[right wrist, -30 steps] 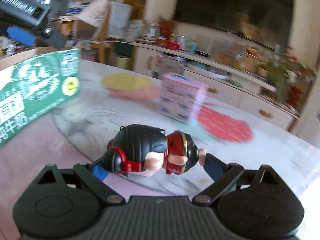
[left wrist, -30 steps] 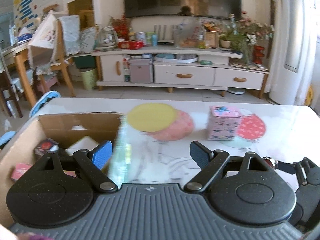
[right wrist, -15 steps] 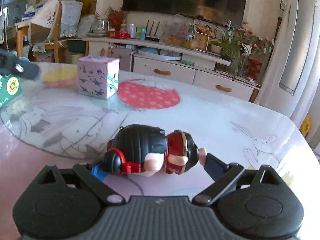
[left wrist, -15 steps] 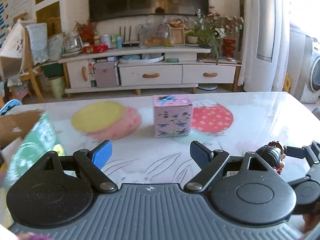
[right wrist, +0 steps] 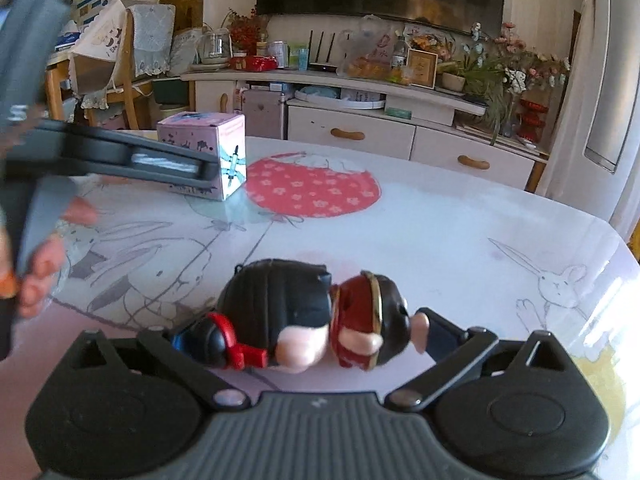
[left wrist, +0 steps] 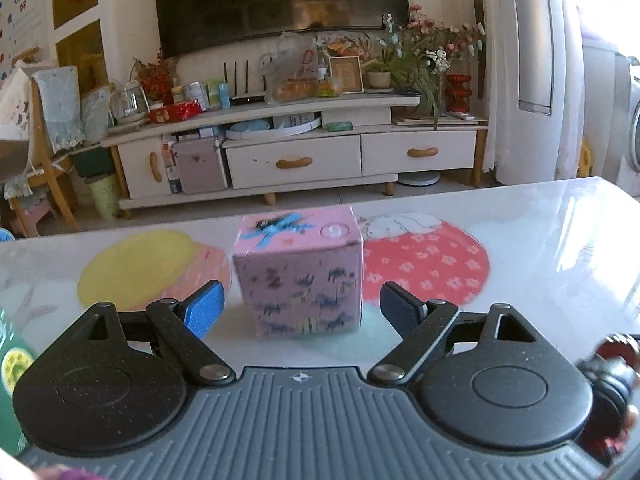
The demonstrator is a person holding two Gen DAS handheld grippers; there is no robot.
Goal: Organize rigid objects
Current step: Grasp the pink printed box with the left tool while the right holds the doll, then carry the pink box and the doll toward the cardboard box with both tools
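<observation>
A pink patterned cube box stands on the white table, just ahead of my left gripper, whose blue-padded fingers stand open on either side of it without touching. The right wrist view also has the box, partly behind the left gripper's dark finger. A toy figurine with black hair, red headphones and a red outfit lies sideways between the jaws of my right gripper. Those jaws are opening, and the pads sit close beside the toy.
A green carton shows at the left edge. Yellow, pink and red round prints mark the tablecloth. A hand holds the left tool. Beyond the table stand a TV cabinet and a chair.
My left gripper swung right from the cardboard box and down, and the pink cube is now between its open fingers. The right gripper's fingers have spread a little around the figurine.
</observation>
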